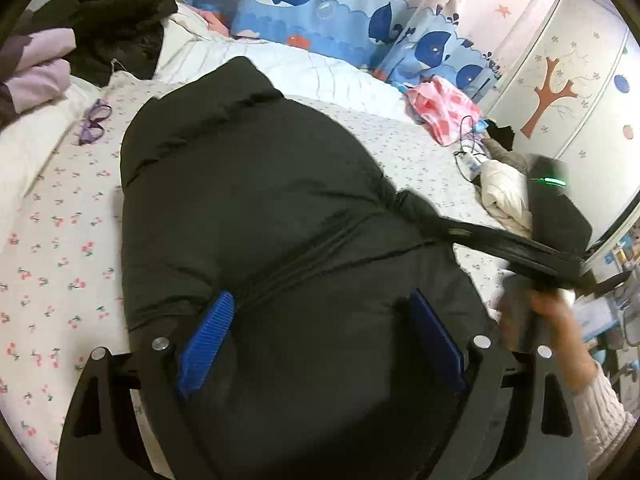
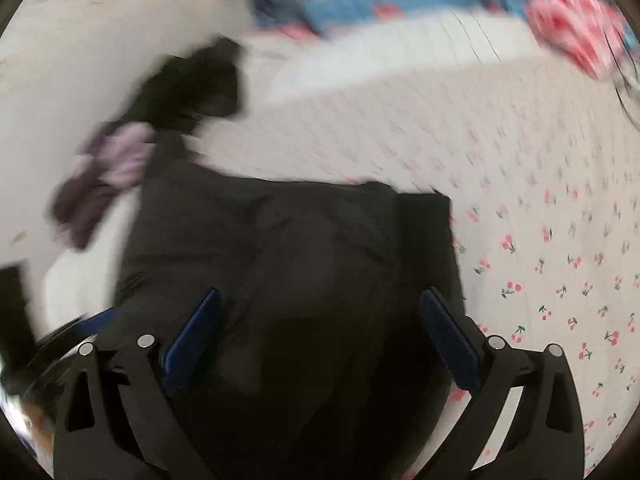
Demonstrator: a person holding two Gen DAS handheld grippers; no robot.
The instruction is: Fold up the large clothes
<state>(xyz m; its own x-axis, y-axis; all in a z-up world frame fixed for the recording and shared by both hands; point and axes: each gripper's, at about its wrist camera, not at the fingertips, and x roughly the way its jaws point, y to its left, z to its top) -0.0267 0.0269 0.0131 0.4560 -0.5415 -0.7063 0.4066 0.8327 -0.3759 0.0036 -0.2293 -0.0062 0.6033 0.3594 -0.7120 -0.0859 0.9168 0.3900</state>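
Lying on bed: black padded jacket [image 1: 256, 208] on cherry-print sheet [image 1: 52, 240].
Left gripper [image 1: 320, 344]: jaws wide apart above jacket, holding nothing.
Right gripper [image 2: 320, 344]: jaws wide, empty; view blurred.

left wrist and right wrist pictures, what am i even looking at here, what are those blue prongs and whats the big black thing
No robot here: a person holds a two-finger gripper in each hand, each with a fisheye camera looking along its fingers. The blue prongs are the finger pads. One picture looks from the left gripper, the other, blurred, from the right gripper. Both stand open and hold nothing. Beneath them a black puffer jacket lies on a cherry-print bed sheet. Also there: purple glasses, a dark clothes pile, a pink cloth.
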